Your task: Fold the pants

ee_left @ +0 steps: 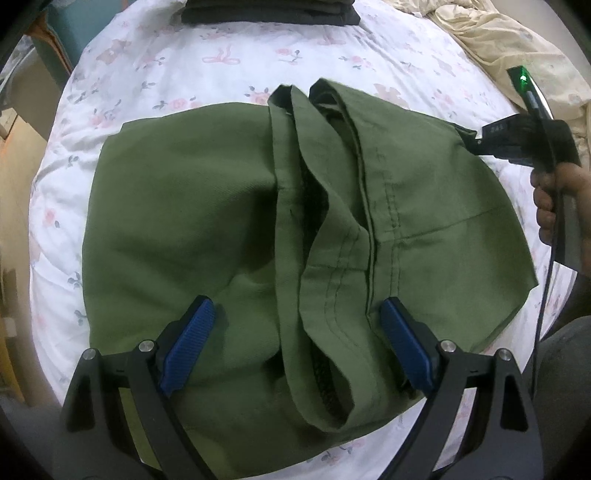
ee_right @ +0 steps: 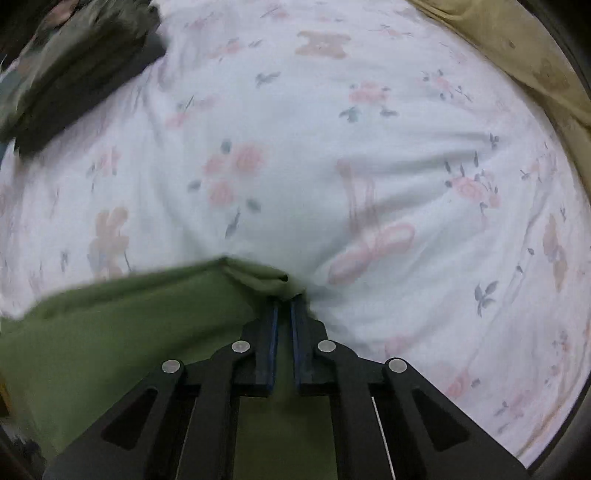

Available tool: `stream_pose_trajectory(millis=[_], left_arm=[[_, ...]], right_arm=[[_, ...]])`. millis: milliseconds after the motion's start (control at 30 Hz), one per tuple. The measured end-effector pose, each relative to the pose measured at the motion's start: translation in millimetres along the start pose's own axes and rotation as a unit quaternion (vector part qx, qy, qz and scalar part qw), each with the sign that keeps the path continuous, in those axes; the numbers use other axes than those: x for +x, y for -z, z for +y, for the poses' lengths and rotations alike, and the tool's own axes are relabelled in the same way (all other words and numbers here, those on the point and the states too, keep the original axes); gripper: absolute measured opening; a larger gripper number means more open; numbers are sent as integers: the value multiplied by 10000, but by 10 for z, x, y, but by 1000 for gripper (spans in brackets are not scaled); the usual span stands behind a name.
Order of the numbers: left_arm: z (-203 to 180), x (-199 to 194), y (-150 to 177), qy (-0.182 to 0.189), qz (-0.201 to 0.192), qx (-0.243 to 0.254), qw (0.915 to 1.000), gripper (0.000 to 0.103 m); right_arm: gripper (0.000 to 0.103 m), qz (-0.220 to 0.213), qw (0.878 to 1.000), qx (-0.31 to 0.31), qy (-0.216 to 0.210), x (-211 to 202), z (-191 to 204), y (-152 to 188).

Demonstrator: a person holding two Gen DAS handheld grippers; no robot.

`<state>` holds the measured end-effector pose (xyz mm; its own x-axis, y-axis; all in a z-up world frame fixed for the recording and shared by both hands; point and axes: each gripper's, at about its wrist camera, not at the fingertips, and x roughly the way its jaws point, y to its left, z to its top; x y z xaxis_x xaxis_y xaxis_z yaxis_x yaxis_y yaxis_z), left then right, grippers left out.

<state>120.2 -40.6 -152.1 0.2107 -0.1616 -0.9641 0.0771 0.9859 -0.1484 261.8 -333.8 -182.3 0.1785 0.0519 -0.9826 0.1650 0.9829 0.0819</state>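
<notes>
White bedding printed with pink flowers and ribbons [ee_left: 258, 48] covers the whole surface in the left wrist view, and the olive-green pants [ee_left: 207, 221] lie spread across its middle, already doubled over so that a hemmed panel with stitched seams lies on top at centre and a dark opening shows underneath it. Near the lens, the left gripper [ee_left: 297, 325] hovers over the near edge of the pants with its blue-padded fingers [ee_left: 188, 343] set wide apart and nothing between them. At the far right edge of the cloth the right gripper [ee_left: 476, 142] meets a corner of the pants, with a bare hand [ee_left: 554, 199] around its handle and a green light on top; its tips are hard to make out from here. A dark folded garment [ee_left: 269, 13] is cut off at the far edge, and a rumpled cream blanket [ee_left: 517, 48] fills the far right. From the right wrist view, which is blurred, the right gripper [ee_right: 284, 301] has its fingers drawn close together, pinching a bunched green corner of the pants [ee_right: 129, 325] at the tips. The floral sheet [ee_right: 369, 147] stretches beyond, with a dark pile of clothing [ee_right: 74, 70] smeared at far left and the cream blanket [ee_right: 535, 66] at far right.
</notes>
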Motion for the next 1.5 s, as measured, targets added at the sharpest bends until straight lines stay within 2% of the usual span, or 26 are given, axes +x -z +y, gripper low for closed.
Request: stream_pose_trajectory(millis=[67, 133, 167, 200, 267, 333, 400, 467, 633, 667, 733, 800, 867, 933, 1000, 1133, 1333, 1433, 1500], left_arm=[[22, -20, -14, 47, 12, -79, 10000, 90], [48, -61, -21, 72, -6, -152, 9999, 90], [54, -85, -25, 74, -12, -192, 9998, 90], [62, -131, -28, 54, -41, -280, 9996, 90], [81, -179, -35, 63, -72, -403, 9991, 90], [84, -251, -26, 161, -145, -536, 9983, 90], [72, -323, -29, 185, -262, -549, 9980, 91], [61, -387, -14, 55, -448, -544, 9975, 92], [162, -462, 7, -19, -623, -648, 9960, 93], [205, -472, 22, 9, -622, -716, 9955, 93], [268, -494, 44, 75, -635, -770, 9950, 93], [307, -543, 76, 61, -750, -753, 9943, 93], [352, -582, 78, -195, -674, -715, 9950, 93], [429, -643, 54, -148, -613, -768, 9950, 93], [491, -732, 0, -164, -628, -888, 9939, 93], [451, -910, -157, 14, -656, -1017, 9927, 93], [-14, -1142, -549, 733, -661, -817, 9918, 93], [-441, -1086, -789, 1352, -143, -236, 9904, 93], [-704, -1025, -881, 1487, 109, 172, 9887, 93]], right_arm=[[5, 0, 9998, 79, -160, -119, -59, 19], [6, -174, 9990, 32, -417, -366, -134, 105], [14, -280, 9979, 101, -576, -520, -211, 182], [17, -344, 9967, 184, -714, -638, -288, 261], [49, -416, 9945, 379, -883, -832, -472, 501], [52, -505, 9937, 563, -823, -983, -640, 785], [52, -347, 9923, 815, -865, -933, -732, 972], [52, -39, 9884, 1141, -1005, -761, -787, 1115], [51, 624, 9818, 1271, -1262, -304, -780, 1403], [42, 632, 9818, 1199, -1330, -277, -748, 1458], [18, 454, 9866, 982, -1225, -343, -686, 1512], [9, 90, 9865, 888, -1375, -525, -638, 1504], [7, -335, 9852, 695, -1528, -751, -567, 1506], [6, -878, 9800, 376, -1748, -1037, -442, 1541], [6, -1367, 9698, 79, -2020, -1295, -298, 1604], [6, -1959, 9493, -481, -2411, -1617, 24, 1703], [6, -2123, 9259, -1218, -2877, -1732, 564, 1808], [6, -2107, 9147, -1621, -3043, -1724, 754, 1888], [6, -2040, 9095, -1833, -3124, -1717, 869, 1927]])
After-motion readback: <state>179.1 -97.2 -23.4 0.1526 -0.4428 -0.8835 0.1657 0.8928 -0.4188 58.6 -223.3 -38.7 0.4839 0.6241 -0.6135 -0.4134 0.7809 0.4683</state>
